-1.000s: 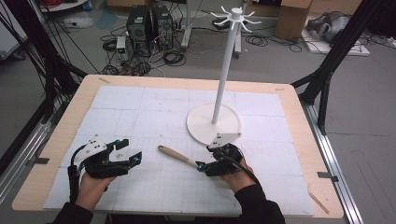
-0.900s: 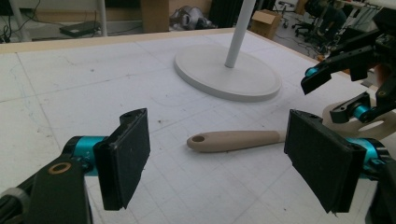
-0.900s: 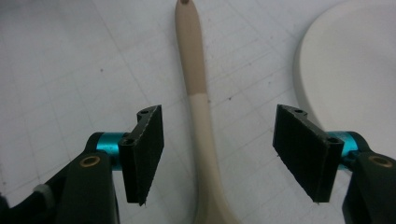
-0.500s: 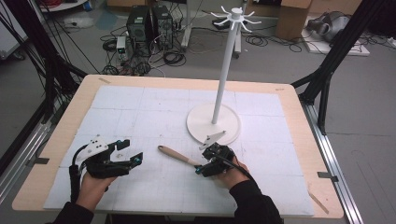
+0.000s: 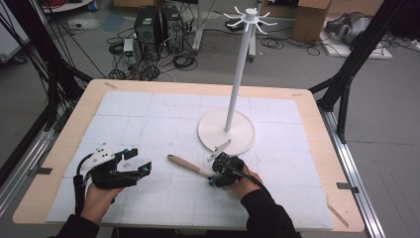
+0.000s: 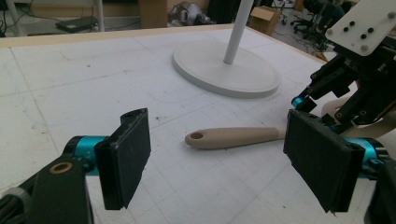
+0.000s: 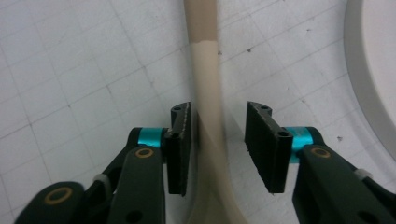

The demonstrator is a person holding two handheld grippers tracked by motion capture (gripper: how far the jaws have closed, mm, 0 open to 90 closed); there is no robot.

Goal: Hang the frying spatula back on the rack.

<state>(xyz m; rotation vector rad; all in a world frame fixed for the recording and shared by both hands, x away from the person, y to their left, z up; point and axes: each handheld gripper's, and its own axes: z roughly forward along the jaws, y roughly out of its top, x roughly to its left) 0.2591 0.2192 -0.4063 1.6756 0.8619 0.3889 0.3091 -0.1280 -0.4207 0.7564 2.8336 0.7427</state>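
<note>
A beige utensil with a tan handle (image 5: pixel 184 165) lies flat on the white mat, its holed end pointing left. My right gripper (image 5: pixel 216 174) is low over the utensil's right part. In the right gripper view the slim neck (image 7: pixel 205 70) runs between the jaws of the right gripper (image 7: pixel 217 144). These jaws have just been closing. The left pad is at the neck, while a gap remains at the right pad. My left gripper (image 5: pixel 139 161) hovers open near the front left, and from the left gripper (image 6: pixel 219 168) I see the handle (image 6: pixel 233 137) lying ahead, untouched.
A white stand with a round base (image 5: pixel 218 134), a tall pole and hooks on top (image 5: pixel 250 17) rises just behind the right gripper. The wooden table edge (image 5: pixel 317 129) frames the mat. Cables, computers and boxes lie on the floor beyond.
The right gripper has sunk onto the utensil and shifted slightly left, and its jaws have narrowed around the neck. The left gripper has stayed where it was.
</note>
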